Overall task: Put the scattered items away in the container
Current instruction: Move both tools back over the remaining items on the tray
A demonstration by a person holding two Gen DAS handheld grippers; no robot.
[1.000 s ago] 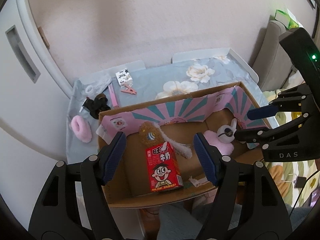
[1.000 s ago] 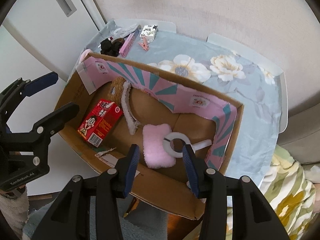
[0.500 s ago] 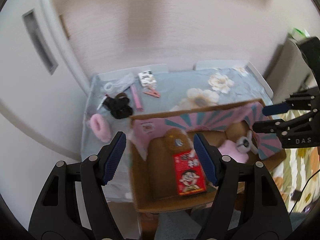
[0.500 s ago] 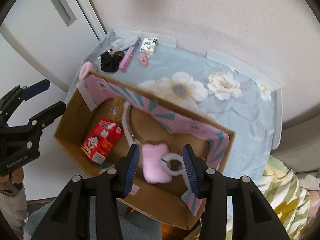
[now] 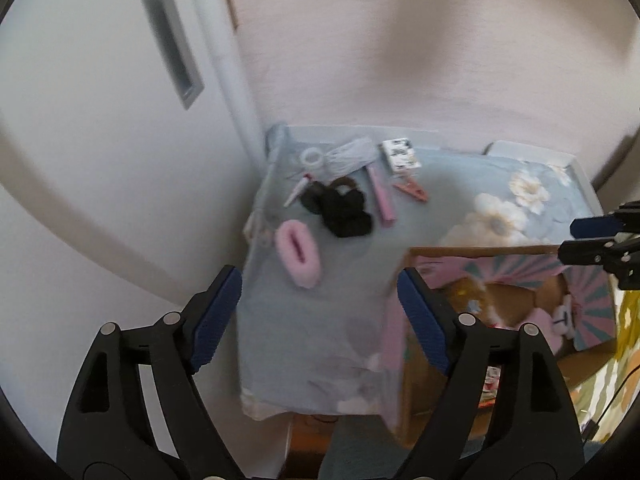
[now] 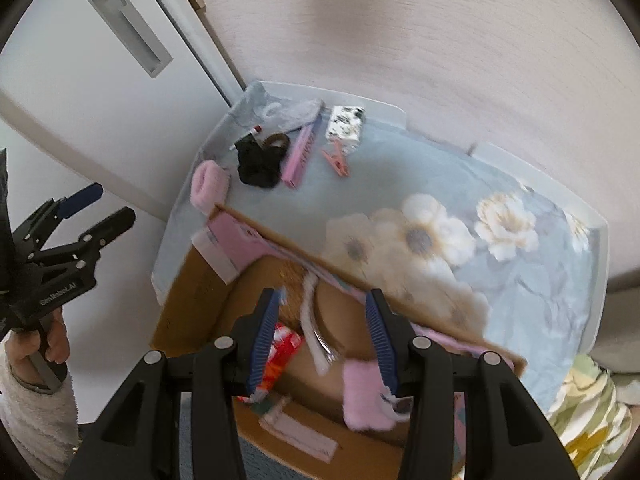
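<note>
Loose items lie at the far left of the table: a pink fluffy scrunchie (image 5: 298, 252) (image 6: 208, 184), a black scrunchie (image 5: 340, 208) (image 6: 258, 164), a pink bar (image 5: 382, 196) (image 6: 302, 152), a peach clip (image 5: 412, 190) and a small black-and-white box (image 5: 400, 154). My left gripper (image 5: 318, 284) hangs above the pink scrunchie, jaws opening, nothing between them. The cardboard box (image 5: 480, 252) (image 6: 280, 236) holds a red carton (image 6: 280, 352) and a pink fluffy piece (image 6: 362, 392). Over it, my right gripper (image 6: 322, 300) stands open and empty.
A white door (image 6: 120, 28) with a recessed handle stands left of the table, a plain wall behind it. The floral cloth (image 6: 460, 240) covers the tabletop. A hand in a fuzzy white sleeve (image 6: 36, 408) holds the left gripper. Patterned bedding (image 6: 580, 420) lies at the right.
My left gripper has swung left from above the box to above the loose items, and its jaws have widened. My right gripper has moved forward over the box.
</note>
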